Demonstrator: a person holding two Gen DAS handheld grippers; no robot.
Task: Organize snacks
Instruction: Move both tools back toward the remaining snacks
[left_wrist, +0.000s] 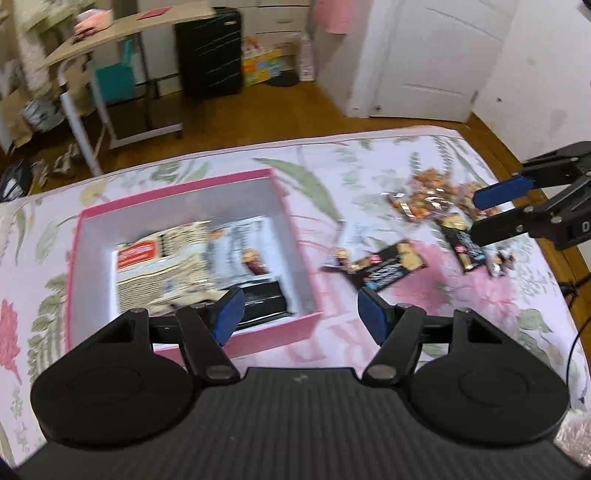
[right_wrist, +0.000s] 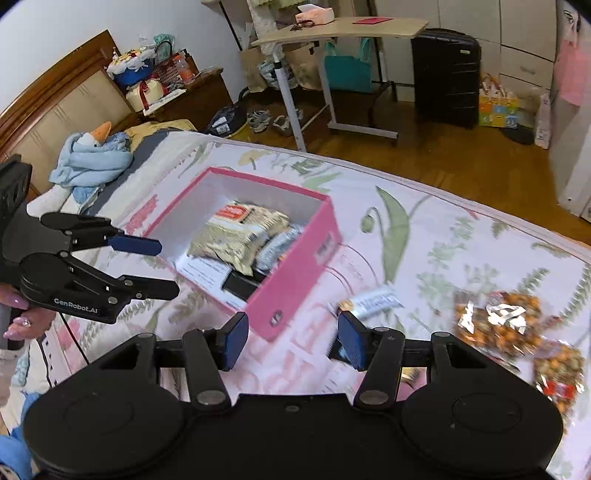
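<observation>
Your left gripper (left_wrist: 301, 314) hangs over the near right corner of the pink box (left_wrist: 275, 330), its 2 blue-padded jaws spread wide with nothing between them. Your right gripper (right_wrist: 293, 341) is also spread wide and empty, held above the floral bedspread (right_wrist: 443, 236) just off the box's near corner. The box sits open on the bed and already holds a cream-coloured snack bag (left_wrist: 162, 266) with a red label, a silvery packet (right_wrist: 279, 245) beside it, and a dark packet (left_wrist: 264, 304) lying against the near wall. To the right of the box, loose on the bedspread, you have a dark snack bar (left_wrist: 388, 266) lying close to the box, a second dark bar (left_wrist: 461, 242) farther right and partly hidden behind your right gripper's lower finger, and clear bags of orange-brown nuts (right_wrist: 495, 321) beyond them. In the right wrist view a white-wrapped bar (right_wrist: 373, 301) lies just ahead of your right-hand finger pad, close to the box's side; motion blur keeps its print unreadable. Past the bed stand a small desk (right_wrist: 343, 27) and a black suitcase (right_wrist: 445, 74) on the wooden floor.
</observation>
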